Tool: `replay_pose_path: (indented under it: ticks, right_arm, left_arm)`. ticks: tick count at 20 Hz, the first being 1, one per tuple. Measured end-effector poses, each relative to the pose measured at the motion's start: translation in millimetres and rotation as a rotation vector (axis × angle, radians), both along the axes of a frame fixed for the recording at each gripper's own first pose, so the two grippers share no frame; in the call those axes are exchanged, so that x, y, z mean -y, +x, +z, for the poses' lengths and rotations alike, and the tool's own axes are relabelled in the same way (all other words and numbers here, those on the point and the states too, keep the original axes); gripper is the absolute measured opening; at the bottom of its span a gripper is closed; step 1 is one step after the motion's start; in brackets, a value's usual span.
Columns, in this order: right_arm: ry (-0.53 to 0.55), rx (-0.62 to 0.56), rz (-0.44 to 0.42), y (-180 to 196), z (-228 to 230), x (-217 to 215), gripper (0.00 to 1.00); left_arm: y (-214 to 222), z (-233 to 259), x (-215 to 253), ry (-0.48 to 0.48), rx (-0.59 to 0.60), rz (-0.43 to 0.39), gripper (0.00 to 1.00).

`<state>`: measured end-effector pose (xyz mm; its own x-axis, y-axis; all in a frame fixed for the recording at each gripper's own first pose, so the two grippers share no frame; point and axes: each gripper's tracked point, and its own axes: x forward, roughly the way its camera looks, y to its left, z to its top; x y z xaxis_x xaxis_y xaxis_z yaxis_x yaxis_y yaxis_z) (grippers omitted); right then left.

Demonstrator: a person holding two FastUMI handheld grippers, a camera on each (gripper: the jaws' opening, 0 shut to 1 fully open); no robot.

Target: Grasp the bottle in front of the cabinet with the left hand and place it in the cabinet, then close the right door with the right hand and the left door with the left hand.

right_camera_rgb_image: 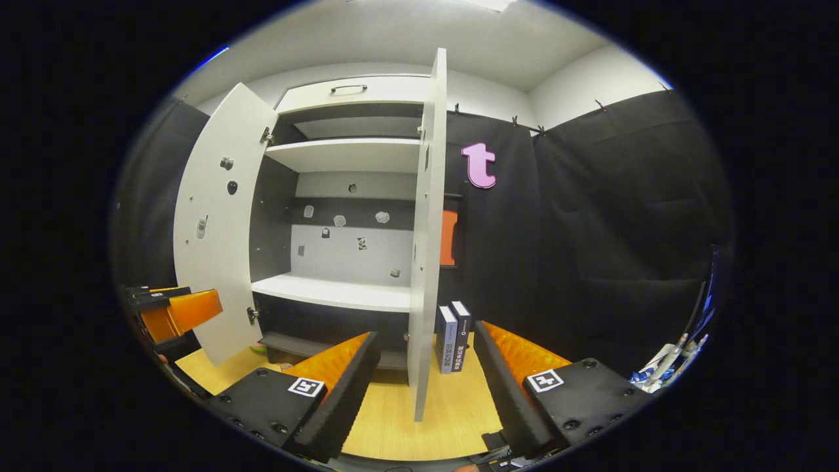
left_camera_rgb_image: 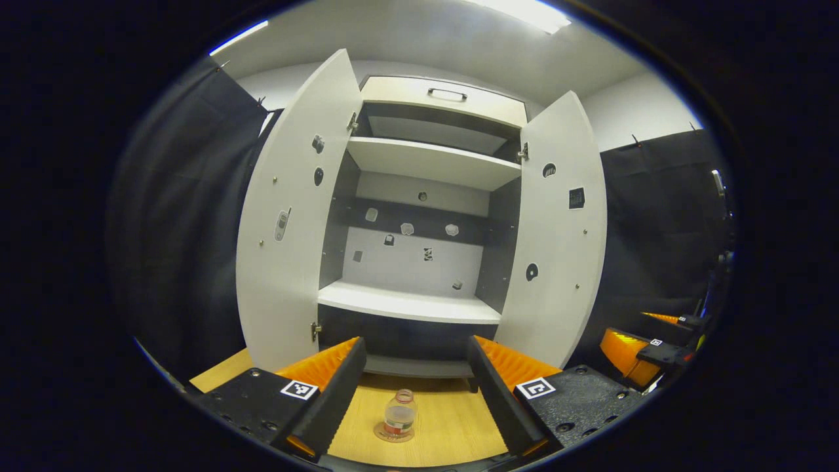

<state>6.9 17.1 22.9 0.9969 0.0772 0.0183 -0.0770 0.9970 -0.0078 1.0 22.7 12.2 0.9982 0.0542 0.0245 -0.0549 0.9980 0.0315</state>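
Nearest the camera in the left gripper view, the left gripper (left_camera_rgb_image: 409,400) is spread wide, its two fingers standing apart on either side of the bottle (left_camera_rgb_image: 400,415) without touching it. This framing suggests a lined-up approach, with the opening left generous so the fingers can pass around the body before pinching. The bottle stands upright on the wooden tabletop (left_camera_rgb_image: 452,426), just in front of the cabinet (left_camera_rgb_image: 419,262) and roughly centred on its opening; it is clear with a reddish cap and a band at its base.

In the right gripper view, the right gripper (right_camera_rgb_image: 426,400) is likewise spread and holds nothing. It sits in front of the cabinet's right door (right_camera_rgb_image: 426,229), whose edge rises between its fingers, probably a waiting position for the later push. Two books (right_camera_rgb_image: 453,337) stand upright just beyond that door, beside the cabinet.

Farther off, both doors are swung fully outward, the left door (left_camera_rgb_image: 288,223) included, leaving the lower shelf (left_camera_rgb_image: 409,305) bare and reachable. That shelf is the likely resting place for the bottle, since it lies directly behind and above it. Judged from this layout, the grasp is not yet made and both door closings remain.
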Motion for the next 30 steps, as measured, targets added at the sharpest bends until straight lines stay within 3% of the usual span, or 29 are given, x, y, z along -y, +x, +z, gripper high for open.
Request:
replay_pose_path:
  ticks: [17, 25, 30]
  right_arm:
    - [-0.022, -0.007, -0.048, -2.3, -1.2, -11.8, 0.96]
    - [-0.022, -0.027, -0.078, -0.2, -5.0, 0.6, 0.96]
    - [-0.03, -0.047, -0.102, 0.7, -8.3, 10.2, 0.96]
  left_arm:
    - [13.6, -31.7, -35.9, -0.003, -0.054, -0.004, 0.94]
    - [49.8, -118.9, -17.0, -0.01, -0.155, -0.085, 0.95]
    - [73.3, -188.6, -21.7, 0.019, -0.248, -0.087, 0.95]
